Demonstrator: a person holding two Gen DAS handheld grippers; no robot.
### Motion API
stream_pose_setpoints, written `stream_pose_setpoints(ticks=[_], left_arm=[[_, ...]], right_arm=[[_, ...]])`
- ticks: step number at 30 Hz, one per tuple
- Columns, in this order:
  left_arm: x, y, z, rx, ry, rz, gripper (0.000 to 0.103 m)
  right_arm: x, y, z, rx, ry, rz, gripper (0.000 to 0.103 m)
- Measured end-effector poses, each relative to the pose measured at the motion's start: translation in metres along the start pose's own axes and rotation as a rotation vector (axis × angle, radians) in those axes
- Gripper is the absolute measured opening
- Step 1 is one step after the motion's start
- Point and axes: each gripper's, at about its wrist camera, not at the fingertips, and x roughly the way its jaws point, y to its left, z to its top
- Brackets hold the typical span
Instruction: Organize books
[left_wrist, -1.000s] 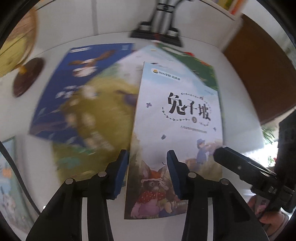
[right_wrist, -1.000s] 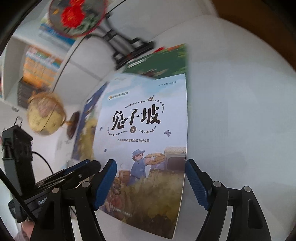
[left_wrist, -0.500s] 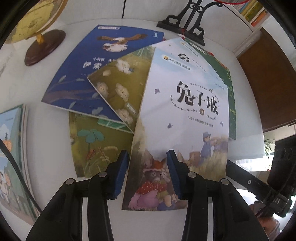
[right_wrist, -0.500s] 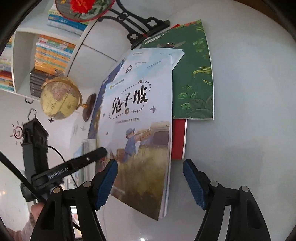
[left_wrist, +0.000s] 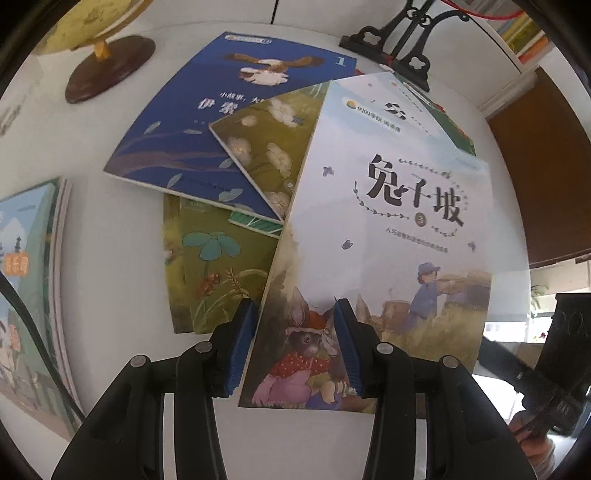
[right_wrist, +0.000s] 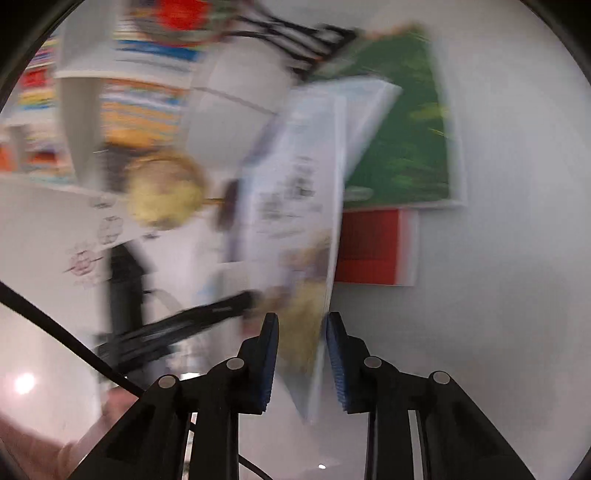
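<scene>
The pale picture book with a rabbit on its cover (left_wrist: 388, 221) lies tilted over a fan of other books on the white table (left_wrist: 110, 229). My left gripper (left_wrist: 295, 350) stands partly open at its lower left corner, with the right fingertip (left_wrist: 347, 343) over the cover and the other just off the spine edge. In the blurred right wrist view the same book (right_wrist: 295, 206) shows nearly edge-on, its near edge between the jaws of my right gripper (right_wrist: 301, 358). Those jaws are closing, with a gap still showing. A left finger (right_wrist: 207, 317) reaches the cover from the left.
Under the book lie a blue book (left_wrist: 207, 122), an olive flowered one (left_wrist: 266, 140), a clover one (left_wrist: 214, 280), a green one (right_wrist: 399, 136) and a red one (right_wrist: 373, 247). A book stack (left_wrist: 33, 277) sits left, a globe (right_wrist: 166, 192) and black stand (left_wrist: 399, 48) behind.
The right gripper's jaws have narrowed from wide apart to close around the book's near edge, and that view has swung so the book shows edge-on. The left gripper keeps its place on the book.
</scene>
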Motion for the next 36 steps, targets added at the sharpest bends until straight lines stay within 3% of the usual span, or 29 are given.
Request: stream_pose_setpoints(ticks=[4, 7, 10, 15, 17, 19, 22, 29, 36], left_arm=[[-0.001, 0.002, -0.002, -0.001, -0.002, -0.003, 0.041], [-0.003, 0.003, -0.005, -0.004, 0.016, -0.032, 0.039], [-0.002, 0.002, -0.007, -0.037, 0.062, -0.097, 0.039], [-0.026, -0.013, -0.014, 0.008, -0.060, -0.154, 0.038], [-0.035, -0.022, -0.015, 0.047, -0.098, -0.162, 0.030], [-0.040, -0.031, -0.015, 0.088, -0.123, -0.155, 0.023], [-0.040, -0.042, -0.016, 0.142, -0.123, -0.105, 0.023], [-0.049, -0.053, -0.022, 0.208, -0.155, -0.082, 0.023], [-0.062, -0.049, -0.024, 0.205, -0.181, -0.094, 0.023]], right_arm=[[0.020, 0.002, 0.000, -0.024, 0.060, -0.081, 0.027], [0.020, 0.000, -0.002, -0.047, 0.032, -0.143, 0.012], [0.013, 0.003, -0.002, -0.072, -0.008, -0.196, 0.010], [0.012, 0.012, 0.002, -0.110, -0.034, -0.270, 0.009], [0.008, 0.011, 0.002, -0.119, -0.035, -0.286, 0.009], [0.006, 0.012, 0.001, -0.124, -0.041, -0.301, 0.009], [0.006, 0.018, 0.001, -0.152, -0.048, -0.342, 0.009], [-0.001, 0.044, 0.000, -0.238, -0.082, -0.397, 0.009], [-0.008, 0.068, -0.002, -0.303, -0.124, -0.420, 0.009]])
